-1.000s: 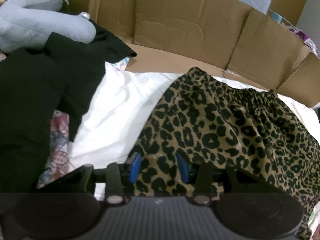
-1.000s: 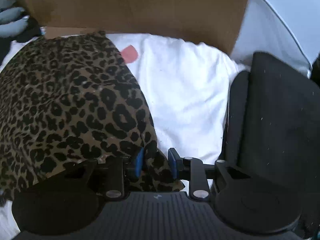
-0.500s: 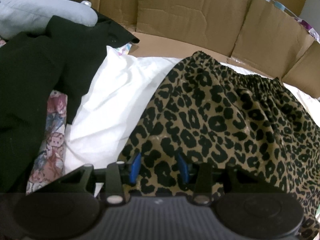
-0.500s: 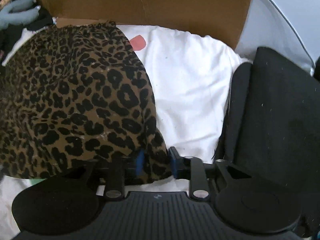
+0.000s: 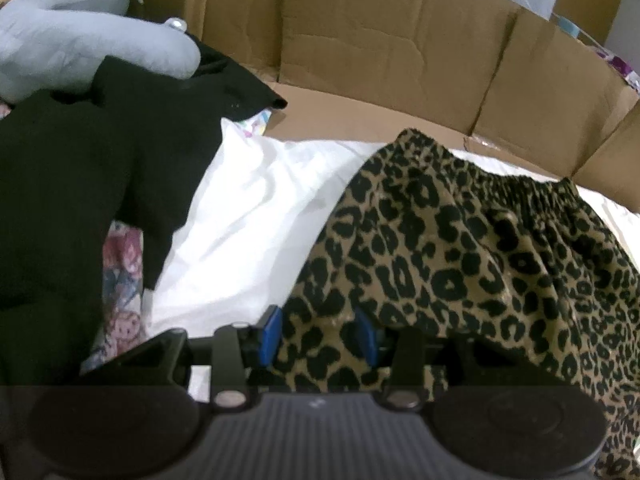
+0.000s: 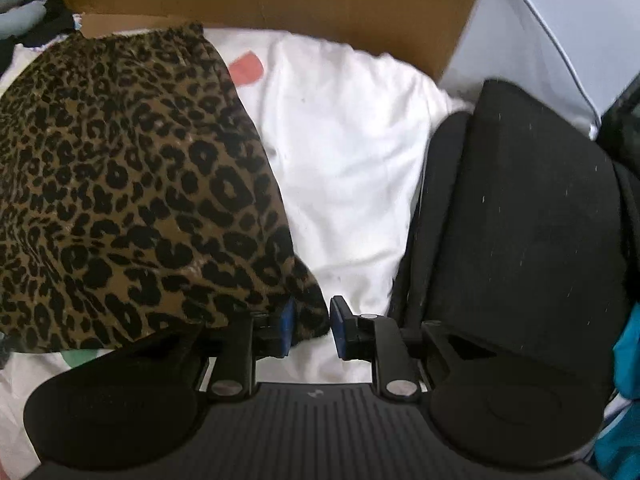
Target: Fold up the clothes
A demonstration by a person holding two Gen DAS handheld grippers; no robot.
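Jaws on both sides have leopard-print cloth between their blue pads: the left gripper [image 5: 318, 336] stands fairly wide with the near hem of the leopard skirt [image 5: 460, 256] bunched in the gap, and whether it truly pinches that cloth or only straddles it I cannot tell; the right gripper [image 6: 311, 326] is set narrower, with the skirt's near right corner tucked between the pads — it looks pinched, though the contact itself is hidden under the fabric. The skirt lies spread on a white sheet [image 5: 248, 224], its gathered elastic waistband [image 5: 516, 186] at the far side against the cardboard wall [image 5: 384, 44] and its hem at the near side by the tools, so its length runs straight away from the jaws, and its width runs across from one gripper to the other. Each tool sits at its own hem corner, neither nearer than the other. Any fold carrying hem to waistband would therefore travel forward, away from the person; I judge this fits either a hem being lifted for that fold or a skirt just being laid flat. A loose black garment [image 5: 80, 184] lies to the left beside a grey stuffed toy [image 5: 80, 48], and a folded black pile [image 6: 520, 216] sits to the right. No brand, label or readable writing shows; only a pink patch [image 6: 247, 72] on the sheet.
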